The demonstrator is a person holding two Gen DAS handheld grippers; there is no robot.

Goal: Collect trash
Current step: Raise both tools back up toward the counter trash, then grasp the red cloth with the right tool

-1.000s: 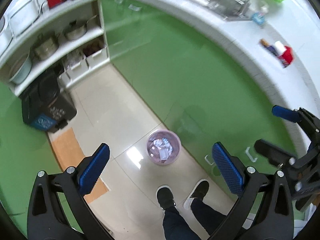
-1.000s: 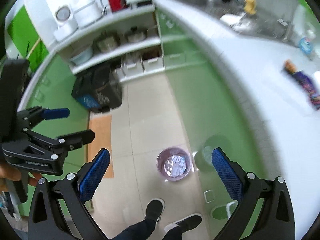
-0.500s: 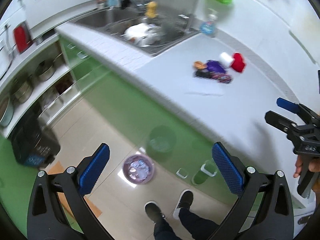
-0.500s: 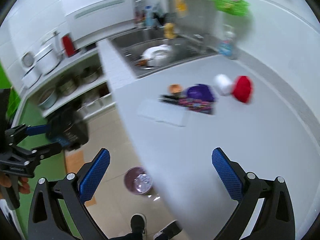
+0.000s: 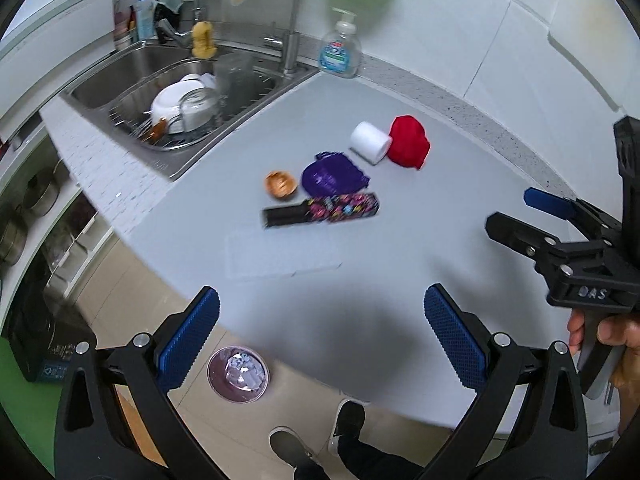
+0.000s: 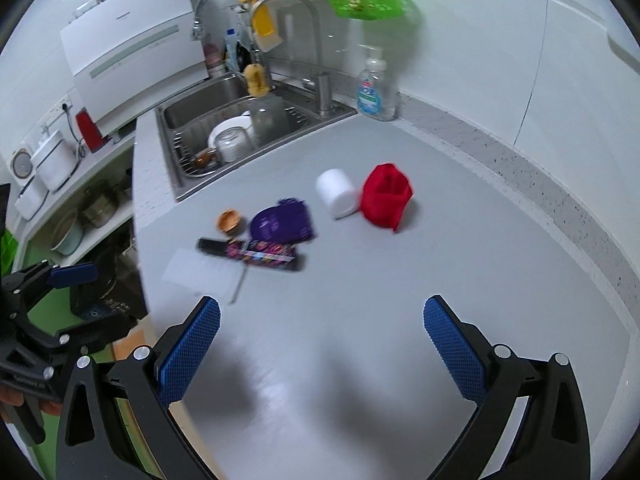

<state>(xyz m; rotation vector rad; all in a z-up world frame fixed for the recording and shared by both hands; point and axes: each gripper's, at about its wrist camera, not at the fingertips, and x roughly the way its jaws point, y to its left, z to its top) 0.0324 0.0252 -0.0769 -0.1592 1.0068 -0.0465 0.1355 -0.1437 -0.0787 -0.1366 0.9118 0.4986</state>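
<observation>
Both grippers hang over the grey worktop (image 6: 460, 248) with nothing in them. The left gripper (image 5: 320, 336) has its blue fingers spread wide, and so does the right gripper (image 6: 320, 336). The trash lies in a small bunch on the worktop: a red wrapper (image 6: 385, 195) touching a white roll (image 6: 336, 193), a purple bag (image 6: 282, 223), a little orange cup (image 6: 229, 221) and a long dark packet (image 6: 256, 255). A round bin (image 5: 238, 373) sits on the floor below the worktop.
</observation>
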